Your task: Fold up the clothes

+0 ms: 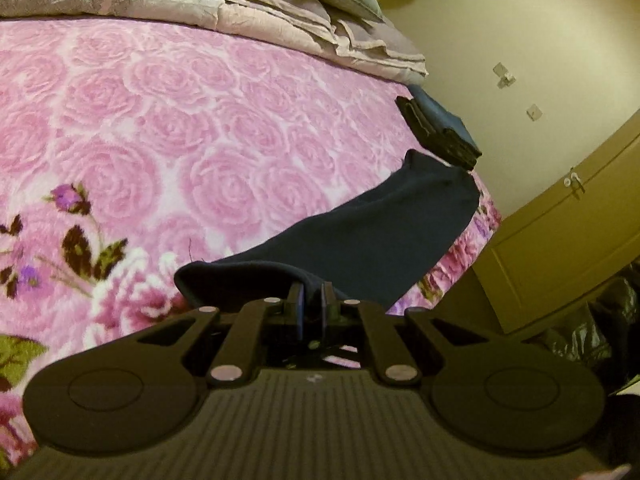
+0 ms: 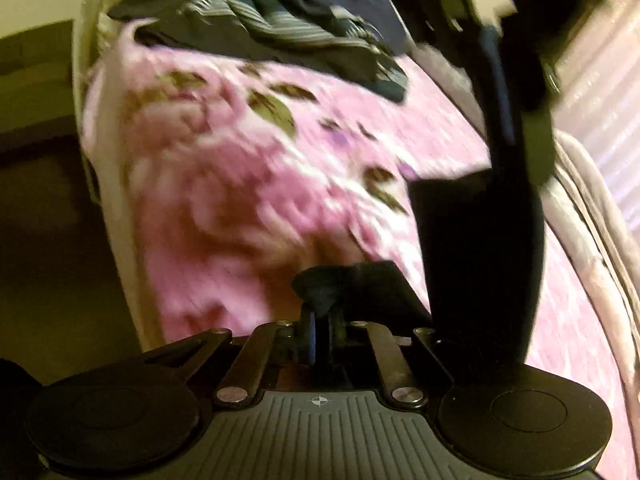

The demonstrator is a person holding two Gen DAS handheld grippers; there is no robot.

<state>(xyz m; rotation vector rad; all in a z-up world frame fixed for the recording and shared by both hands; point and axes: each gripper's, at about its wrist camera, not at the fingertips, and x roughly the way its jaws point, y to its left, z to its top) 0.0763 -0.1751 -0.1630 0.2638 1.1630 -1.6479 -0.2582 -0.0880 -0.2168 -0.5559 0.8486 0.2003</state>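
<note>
**Both grippers pinching one dark garment over the rose blanket**

Pink rose-patterned blanket (image 1: 160, 128) covers the bed, and across it runs the dark navy garment (image 1: 360, 232) — one end nipped in the left gripper (image 1: 311, 304), fingers nearly together on a rolled edge. Over at the other end, the right gripper (image 2: 320, 320) has its fingers drawn narrow on a bunched corner of the same dark cloth (image 2: 480, 260), lifting it clear — blurry view, so it looks mid-swing. Two ends held, I'd say, to keep the cloth taut and square for a fold. Beyond, a neat folded stack (image 1: 440, 132) sits by the bed's far edge; a loose heap of clothes (image 2: 280, 24) waits at the other end.
</note>
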